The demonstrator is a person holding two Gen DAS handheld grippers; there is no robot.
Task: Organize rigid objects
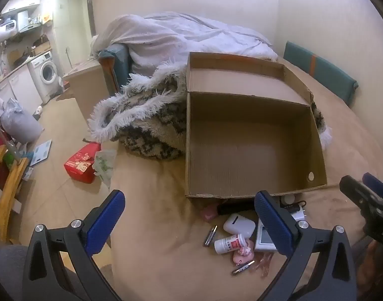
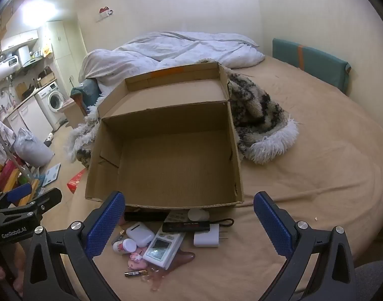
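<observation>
A heap of small rigid items is seen lying on the tan bed sheet, just in front of the near wall of the open cardboard box, which is seen to be empty inside. In the heap a white earbud case, a small white pill bottle, a white remote with a screen, a white plug adapter, a dark flat device and a loose battery can be made out, with a pink item partly hidden under the remote. The remote's long axis is seen to run from near left to far right, slanting toward the box; the battery lies almost crosswise to the line of the fingers.

The right gripper is held wide open with nothing between its blue pads, and the heap lies directly ahead of it and slightly to its left, between the fingertips and the box wall. The left gripper is likewise spread wide and empty; from it the heap lies ahead and off toward its right finger, which hides part of the remote. The right gripper is judged to be better lined up on the heap, though both are near it.

A patterned shaggy blanket is pressed against the box's far side, and a pale duvet is bunched at the far edge of the bed.
</observation>
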